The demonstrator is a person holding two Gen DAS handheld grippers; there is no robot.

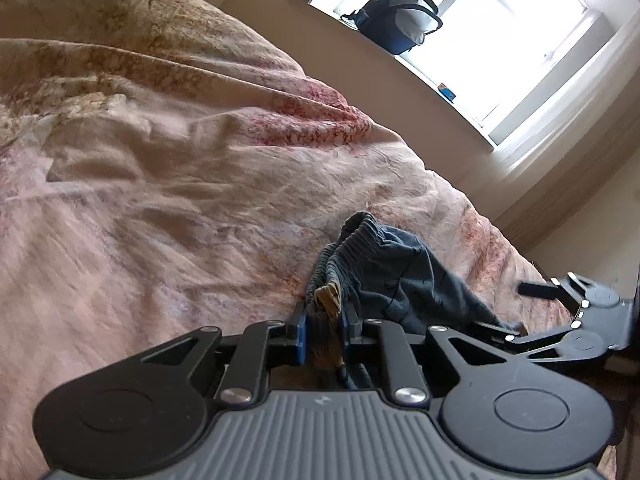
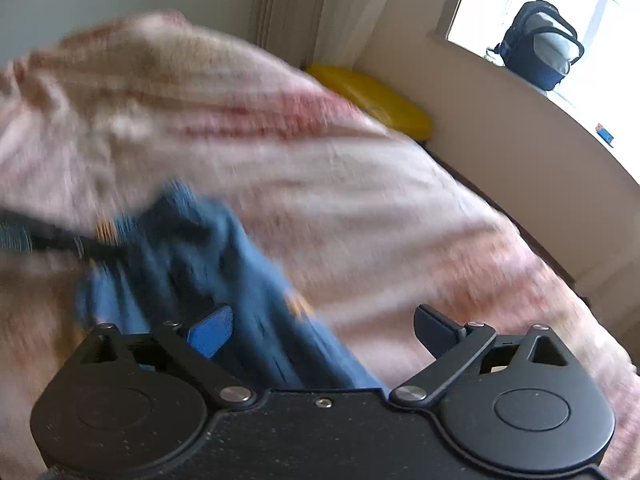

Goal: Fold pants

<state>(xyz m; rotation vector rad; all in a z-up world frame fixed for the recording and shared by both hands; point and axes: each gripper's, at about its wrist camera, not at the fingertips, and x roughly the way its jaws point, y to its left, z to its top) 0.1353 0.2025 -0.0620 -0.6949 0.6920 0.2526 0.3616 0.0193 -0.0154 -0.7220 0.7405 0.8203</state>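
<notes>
Blue denim pants (image 1: pixel 392 264) with an elastic waistband lie bunched on the pink patterned bed cover (image 1: pixel 160 200). My left gripper (image 1: pixel 323 328) is shut on the waistband, with the ribbed cloth and a tan tag pinched between its blue pads. In the left wrist view my right gripper (image 1: pixel 524 308) sits just right of the pants. The right wrist view is blurred. There my right gripper (image 2: pixel 322 322) stands wide open, and the pants (image 2: pixel 208 248) run loosely past its left finger (image 2: pixel 212 330), with neither pad pressing on them.
The bed cover (image 2: pixel 360 200) is rumpled into ridges toward the far end. A yellow flat object (image 2: pixel 372 96) lies between the bed and the wall. A dark bag (image 1: pixel 400 16) stands on the window sill, with a small blue item (image 1: pixel 447 92) further along it.
</notes>
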